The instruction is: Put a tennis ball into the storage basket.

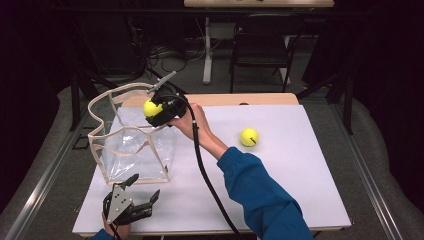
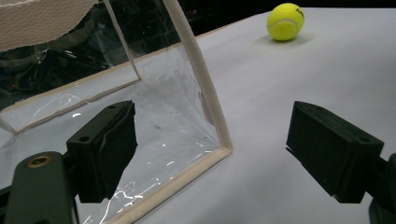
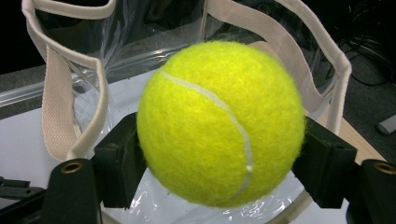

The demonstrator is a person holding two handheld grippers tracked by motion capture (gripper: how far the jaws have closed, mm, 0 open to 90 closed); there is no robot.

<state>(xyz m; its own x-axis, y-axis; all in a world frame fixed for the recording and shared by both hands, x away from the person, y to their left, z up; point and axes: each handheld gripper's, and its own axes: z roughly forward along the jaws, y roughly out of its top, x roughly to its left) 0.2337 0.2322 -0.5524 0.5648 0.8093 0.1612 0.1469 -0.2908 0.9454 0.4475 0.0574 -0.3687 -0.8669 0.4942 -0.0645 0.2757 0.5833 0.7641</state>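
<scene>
High view: right gripper (image 1: 159,111) pinches a tennis ball (image 1: 151,108) over the clear bag's (image 1: 131,150) far rim; left gripper (image 1: 134,196), jaws spread, rests near the bag; second ball (image 1: 248,136) lies right.

A blue sleeve (image 1: 260,192) is worn on the right arm. The right gripper (image 1: 159,111) is made of black parts, and a thick black cable (image 1: 205,170) is attached to it. On the left gripper (image 1: 145,187), a grey three-cornered plate (image 1: 118,202) with small screws is mounted. Brass-coloured rivets (image 3: 72,167) are seen beside the blocky black jaws.
</scene>
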